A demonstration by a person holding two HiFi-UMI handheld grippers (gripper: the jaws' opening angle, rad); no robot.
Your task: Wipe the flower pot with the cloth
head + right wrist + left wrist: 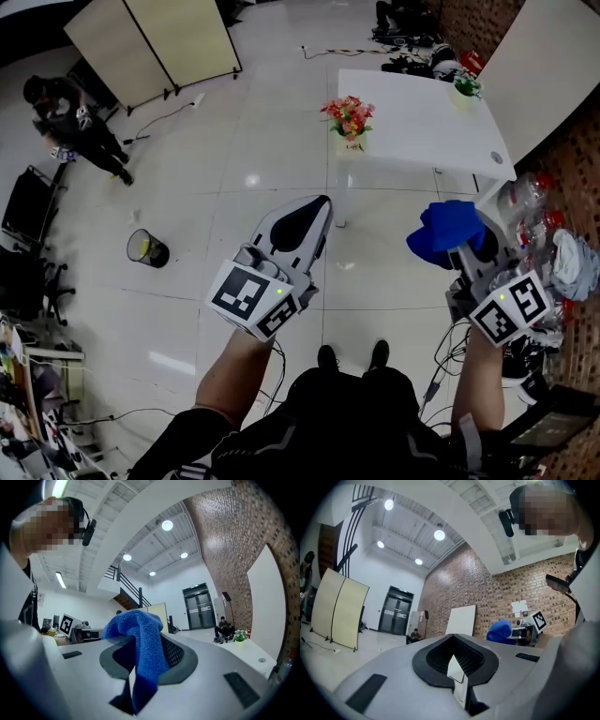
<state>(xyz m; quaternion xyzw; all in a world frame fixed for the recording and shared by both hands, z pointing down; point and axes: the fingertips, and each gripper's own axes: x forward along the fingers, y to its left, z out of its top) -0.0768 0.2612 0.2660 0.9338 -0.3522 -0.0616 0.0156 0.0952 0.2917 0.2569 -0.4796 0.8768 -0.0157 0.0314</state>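
Right claw point(144, 660) tight on blue cloth point(133, 626)

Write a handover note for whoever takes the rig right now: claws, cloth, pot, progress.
The left claw is shut and empty.
The right claw is shut on the blue cloth, which drapes over its tip.
The flower pot, with red and pink flowers, stands at the near corner of the white table, ahead of both claws and touched by neither.
Done: cloth in hand.
Left: bring the cloth to the pot and wipe it; the left claw could probably steady the pot.
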